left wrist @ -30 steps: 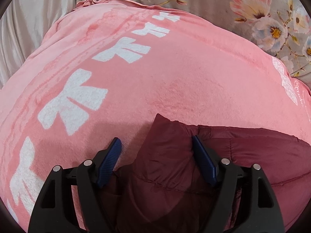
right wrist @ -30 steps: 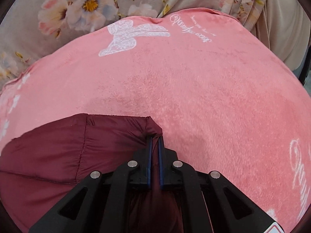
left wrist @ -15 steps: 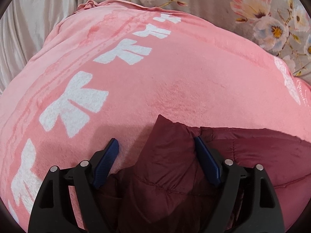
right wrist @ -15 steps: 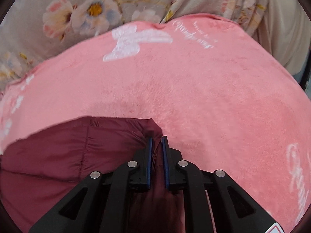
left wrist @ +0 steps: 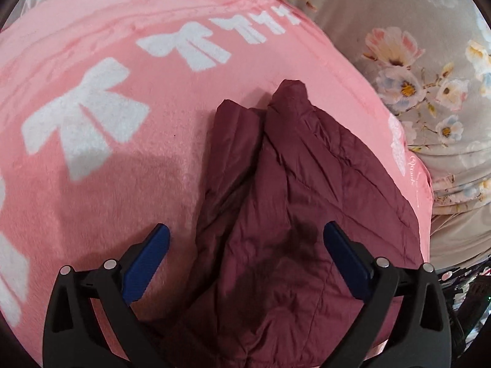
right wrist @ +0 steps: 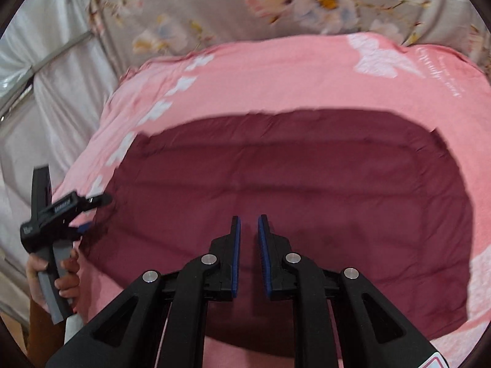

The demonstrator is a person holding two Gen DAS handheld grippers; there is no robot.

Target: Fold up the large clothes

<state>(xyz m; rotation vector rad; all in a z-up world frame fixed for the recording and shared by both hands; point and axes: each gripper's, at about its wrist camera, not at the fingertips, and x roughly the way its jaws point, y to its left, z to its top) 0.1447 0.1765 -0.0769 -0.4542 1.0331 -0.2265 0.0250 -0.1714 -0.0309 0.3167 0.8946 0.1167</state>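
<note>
**A:** Where is the garment, and what are the two tools doing?

**B:** A dark maroon quilted puffer garment (right wrist: 291, 190) lies flat across a pink fleece blanket with white bow prints (left wrist: 92, 159), which covers a bed. In the right wrist view it looks like a broad rounded slab, smooth on top, so a fold seems to have just been laid down. The left gripper (left wrist: 245, 251) has just been opening and its blue-padded jaws stand wide, straddling the garment's edge without pressing it. The right gripper (right wrist: 248, 242) has just been opening too; a narrow gap shows between its pads and no cloth sits in it. Both have let go.

**A:** Why released here?

**B:** Probably because the fabric rests where the fold needed it, and the puffy layers stay put by their own weight.

**A:** What else is nearby? Anything in the way?

**B:** A grey bedsheet printed with pale flowers (left wrist: 414, 61) lies beyond the blanket, and a silvery curtain-like fabric (right wrist: 46, 98) hangs at the left side. The person's left hand (right wrist: 52, 279) shows at the blanket's edge, gripping its tool's handle. Nothing blocks the garment; two bunched ends (left wrist: 264, 104) stick up at its far end in the left wrist view and may need tucking.
</note>
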